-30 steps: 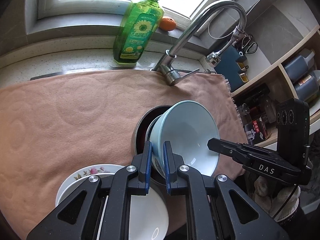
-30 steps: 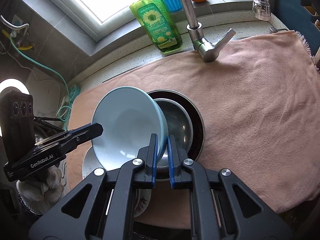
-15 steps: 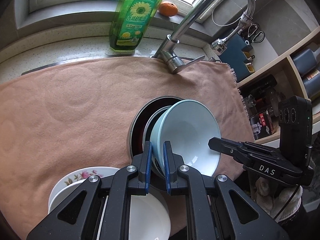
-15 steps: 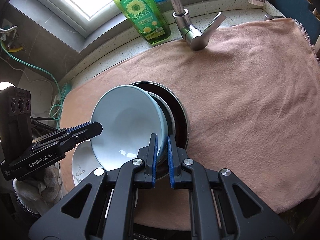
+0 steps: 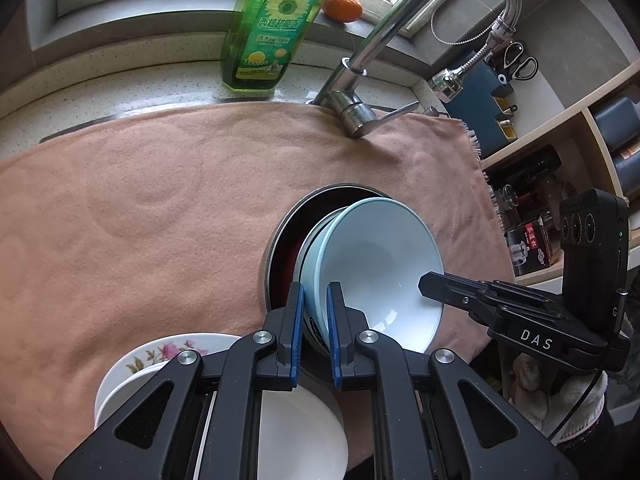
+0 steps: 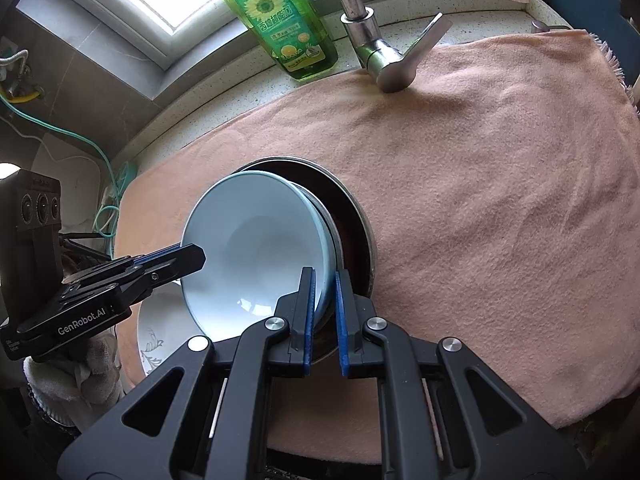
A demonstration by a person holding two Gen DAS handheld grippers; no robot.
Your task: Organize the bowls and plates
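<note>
A peach terry towel (image 5: 160, 208) covers the counter below a chrome faucet (image 5: 384, 48) at 12 o'clock. On it sits a round steel pan with a dark interior (image 6: 352, 216), and a pale blue ceramic bowl (image 5: 380, 256) rests tilted inside it. Both black two-finger grippers angle steeply down: the left gripper (image 5: 315, 312) is clamped on the bowl's rim at 7 o'clock, the right gripper (image 6: 325, 300) on the opposite rim. A white floral porcelain bowl (image 5: 160, 354) lies at 7 o'clock, half hidden by the gripper frame. Gloved hands (image 5: 560, 396) are mostly cut off.
</note>
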